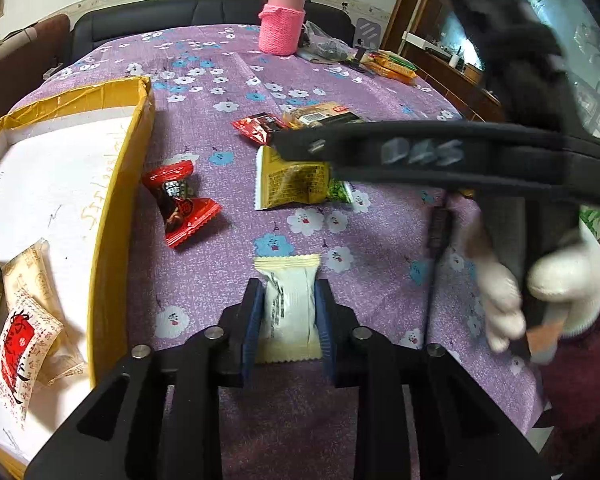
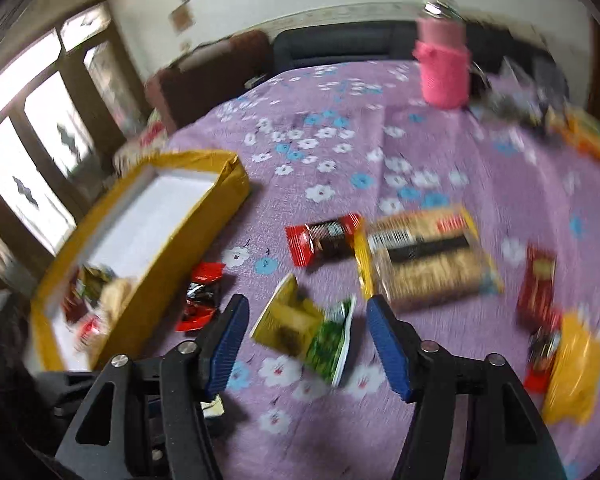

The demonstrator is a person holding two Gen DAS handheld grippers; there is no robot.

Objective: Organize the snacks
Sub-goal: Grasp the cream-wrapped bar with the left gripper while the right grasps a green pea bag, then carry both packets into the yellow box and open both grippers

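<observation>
My left gripper (image 1: 287, 292) is shut on a cream-white snack packet (image 1: 287, 308), its blue pads pressed on both sides, just above the purple floral tablecloth (image 1: 380, 240). A yellow cardboard box (image 1: 119, 200) with a white floor lies to its left and holds several packets (image 1: 23, 332). My right gripper (image 2: 306, 312) is open above a yellow-green packet (image 2: 308, 332). It also shows in the left wrist view as a black bar (image 1: 420, 148) over that packet (image 1: 291, 180). A red candy (image 1: 179, 204) lies between the box and the yellow-green packet.
A pink flask (image 1: 281, 20) stands at the far edge. A red-black packet (image 2: 324, 238), a large cracker pack (image 2: 428, 256), red (image 2: 538, 284) and yellow (image 2: 572, 368) packets lie to the right. Orange packs (image 1: 392, 66) and a dark bag lie far right. A gloved hand (image 1: 540, 292) is at right.
</observation>
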